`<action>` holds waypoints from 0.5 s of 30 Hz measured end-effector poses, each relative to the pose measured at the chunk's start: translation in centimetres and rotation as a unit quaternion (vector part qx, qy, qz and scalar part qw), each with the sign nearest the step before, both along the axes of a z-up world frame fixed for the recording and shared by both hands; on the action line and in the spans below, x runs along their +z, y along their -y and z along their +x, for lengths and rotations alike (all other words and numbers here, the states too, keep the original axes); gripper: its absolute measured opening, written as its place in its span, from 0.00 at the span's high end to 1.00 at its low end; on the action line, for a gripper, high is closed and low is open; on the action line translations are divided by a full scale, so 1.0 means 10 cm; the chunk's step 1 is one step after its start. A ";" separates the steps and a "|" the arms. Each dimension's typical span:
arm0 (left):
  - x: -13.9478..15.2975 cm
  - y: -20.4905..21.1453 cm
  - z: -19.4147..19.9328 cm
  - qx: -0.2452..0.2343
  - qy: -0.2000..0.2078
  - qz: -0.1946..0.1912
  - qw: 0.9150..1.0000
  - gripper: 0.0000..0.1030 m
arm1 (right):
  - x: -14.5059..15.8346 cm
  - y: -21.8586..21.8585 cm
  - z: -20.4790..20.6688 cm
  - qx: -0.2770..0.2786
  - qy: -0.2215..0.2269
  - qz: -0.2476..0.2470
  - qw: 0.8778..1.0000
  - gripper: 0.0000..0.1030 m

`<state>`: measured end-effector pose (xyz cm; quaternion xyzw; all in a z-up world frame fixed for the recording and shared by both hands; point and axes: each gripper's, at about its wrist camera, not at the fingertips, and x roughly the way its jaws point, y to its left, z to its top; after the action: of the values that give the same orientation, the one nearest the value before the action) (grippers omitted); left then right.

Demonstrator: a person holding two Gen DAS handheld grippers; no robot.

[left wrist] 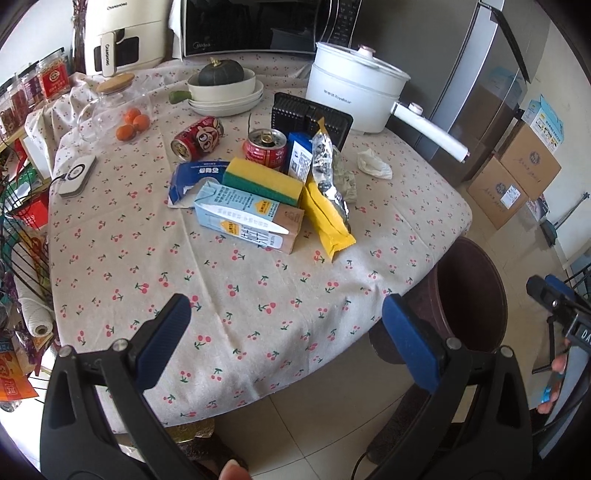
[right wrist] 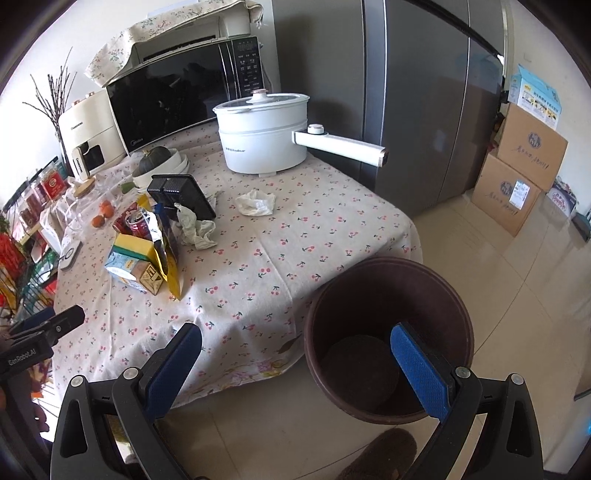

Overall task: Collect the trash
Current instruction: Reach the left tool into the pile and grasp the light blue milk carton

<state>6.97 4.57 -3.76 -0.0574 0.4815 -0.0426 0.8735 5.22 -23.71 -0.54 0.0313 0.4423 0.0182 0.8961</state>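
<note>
Trash lies piled mid-table: a light blue milk carton [left wrist: 248, 218], a torn blue box [left wrist: 192, 177], a yellow snack bag [left wrist: 327, 218], a foil wrapper [left wrist: 327, 166], two red cans [left wrist: 197, 137] [left wrist: 265, 147], a crumpled tissue [left wrist: 373, 164] and a yellow-green sponge [left wrist: 263, 180]. A dark brown bin [right wrist: 388, 336] stands on the floor at the table's corner. My left gripper [left wrist: 286, 328] is open and empty over the table's near edge. My right gripper [right wrist: 295, 354] is open and empty, between table edge and bin.
The table [left wrist: 240, 295] has a cherry-print cloth. At the back stand a white electric pot [left wrist: 354, 88], a microwave [left wrist: 266, 26], stacked bowls with a squash [left wrist: 225, 86] and a glass jar with oranges [left wrist: 118, 107]. A wire rack [left wrist: 22, 236] is left, cardboard boxes [right wrist: 517, 177] right.
</note>
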 end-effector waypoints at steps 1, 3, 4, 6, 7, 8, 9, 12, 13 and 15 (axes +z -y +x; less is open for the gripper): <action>-0.03 0.01 0.05 -0.005 -0.011 0.012 1.000 0.00 | 0.01 0.00 0.07 0.004 -0.006 0.003 1.000 0.00; -0.10 0.04 0.17 -0.011 -0.030 0.037 0.999 0.00 | 0.04 -0.03 0.23 0.013 -0.010 -0.001 1.000 0.00; -0.14 0.03 0.23 -0.010 -0.036 0.041 0.998 0.00 | 0.05 -0.04 0.30 0.018 -0.012 -0.002 1.000 0.00; -0.22 0.00 0.38 -0.011 -0.046 0.037 0.998 0.00 | 0.03 -0.08 0.46 0.027 -0.019 -0.003 0.999 0.00; -0.25 -0.03 0.46 -0.009 -0.052 0.034 0.998 0.00 | 0.00 -0.08 0.53 0.031 -0.024 0.000 0.999 0.00; -0.27 -0.07 0.52 -0.001 -0.056 0.025 0.998 0.00 | -0.04 -0.09 0.59 0.034 -0.026 0.008 0.999 0.00; -0.30 -0.14 0.59 0.011 -0.058 0.007 0.998 0.00 | -0.10 -0.08 0.63 0.036 -0.029 0.016 0.999 0.00; -0.43 -0.33 0.78 0.057 -0.077 -0.052 0.994 0.00 | -0.34 -0.05 0.77 0.037 -0.078 0.020 0.996 0.00; -0.47 -0.36 0.84 0.074 -0.078 -0.057 0.993 0.00 | -0.38 -0.04 0.81 0.037 -0.086 0.022 0.995 0.00; -0.53 -0.36 0.95 0.093 -0.078 -0.048 0.991 0.01 | -0.42 -0.02 0.89 0.032 -0.088 0.018 0.995 0.00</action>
<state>16.51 8.13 -9.04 -0.1466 0.5380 0.0207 0.8298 14.11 -23.54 -4.73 0.0349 0.5200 0.0520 0.8518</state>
